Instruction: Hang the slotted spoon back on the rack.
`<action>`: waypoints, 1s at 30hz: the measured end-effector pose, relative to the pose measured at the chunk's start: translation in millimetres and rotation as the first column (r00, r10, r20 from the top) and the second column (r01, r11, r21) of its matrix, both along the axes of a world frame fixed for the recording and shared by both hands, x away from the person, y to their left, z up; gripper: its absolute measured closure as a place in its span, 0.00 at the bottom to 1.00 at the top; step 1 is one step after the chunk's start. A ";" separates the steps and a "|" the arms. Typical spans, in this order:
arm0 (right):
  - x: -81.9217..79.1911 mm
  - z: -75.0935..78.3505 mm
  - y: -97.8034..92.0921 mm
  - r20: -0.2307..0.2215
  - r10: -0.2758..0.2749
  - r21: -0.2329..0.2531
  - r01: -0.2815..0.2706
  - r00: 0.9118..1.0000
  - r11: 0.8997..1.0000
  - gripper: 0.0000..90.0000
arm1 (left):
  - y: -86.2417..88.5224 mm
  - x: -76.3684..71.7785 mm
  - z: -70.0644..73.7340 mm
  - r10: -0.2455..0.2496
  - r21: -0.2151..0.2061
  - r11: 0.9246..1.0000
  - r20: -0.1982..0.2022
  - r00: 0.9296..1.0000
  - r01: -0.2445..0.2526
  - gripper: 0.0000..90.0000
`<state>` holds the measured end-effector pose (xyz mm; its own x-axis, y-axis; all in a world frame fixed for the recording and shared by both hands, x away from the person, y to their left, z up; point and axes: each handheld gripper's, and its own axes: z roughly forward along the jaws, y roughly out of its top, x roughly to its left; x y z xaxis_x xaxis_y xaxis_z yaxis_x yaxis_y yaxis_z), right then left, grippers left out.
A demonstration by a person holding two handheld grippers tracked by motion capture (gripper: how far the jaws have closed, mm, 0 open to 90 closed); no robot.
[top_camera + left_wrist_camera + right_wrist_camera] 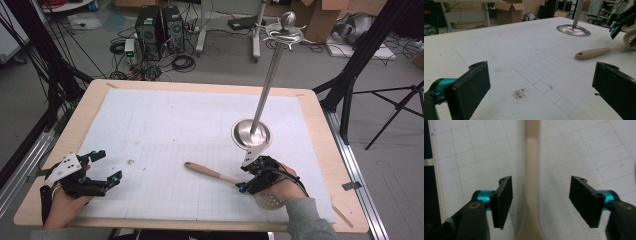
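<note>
A beige slotted spatula [210, 172] lies on the white gridded mat [175, 115], handle pointing left, head near the front edge. My right gripper [243, 177] hangs over the spatula's neck. In the right gripper view the spatula handle [532, 157] runs between the jaws of my right gripper [540, 182]. Those jaws stand wide open, one on each side of the handle without touching it. My left gripper [111, 166] rests at the front left, open and empty. In the left gripper view my left gripper [540, 72] faces the spatula [594, 52] and the right gripper [621, 22] farther off.
A metal stand with a round base [251, 134] and a tall leaning pole rises just behind my right gripper; its base [573, 30] also appears in the left gripper view. A small dirt smudge [519, 93] marks the mat. Computers, cables and tripods stand on the floor beyond.
</note>
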<state>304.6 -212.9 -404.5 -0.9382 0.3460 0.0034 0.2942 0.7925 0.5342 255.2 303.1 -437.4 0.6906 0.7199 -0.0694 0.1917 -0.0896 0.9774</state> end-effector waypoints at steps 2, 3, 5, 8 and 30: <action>0.2 -1.0 0.4 -0.005 -0.002 -0.018 0.002 1.000 1.000 0.46 | 0.0 0.1 -0.1 0.001 0.000 1.000 -0.001 1.000 -0.001 0.02; 0.7 -2.1 0.8 -0.009 0.001 -0.017 -0.001 1.000 1.000 0.47 | 0.0 0.1 -0.2 0.002 -0.001 1.000 0.000 1.000 -0.002 0.02; 0.5 -2.9 1.3 -0.023 -0.003 -0.030 0.003 1.000 1.000 0.50 | 0.2 0.1 -0.2 0.000 0.000 1.000 -0.001 1.000 0.000 0.02; 0.4 -4.4 2.2 -0.038 0.002 -0.046 -0.004 0.999 0.999 0.54 | 0.2 0.1 -0.3 0.000 -0.001 1.000 -0.002 1.000 0.000 0.02; -2.3 -8.6 7.9 -0.071 0.020 -0.128 -0.029 0.997 0.991 0.85 | 0.5 0.1 -0.6 0.000 -0.002 1.000 -0.002 1.000 0.000 0.02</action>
<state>302.3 -205.0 -413.1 -0.9456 0.3242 0.0257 0.3063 0.8611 0.4058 255.3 303.6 -438.0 0.6901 0.7200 -0.0727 0.1941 -0.0874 0.9771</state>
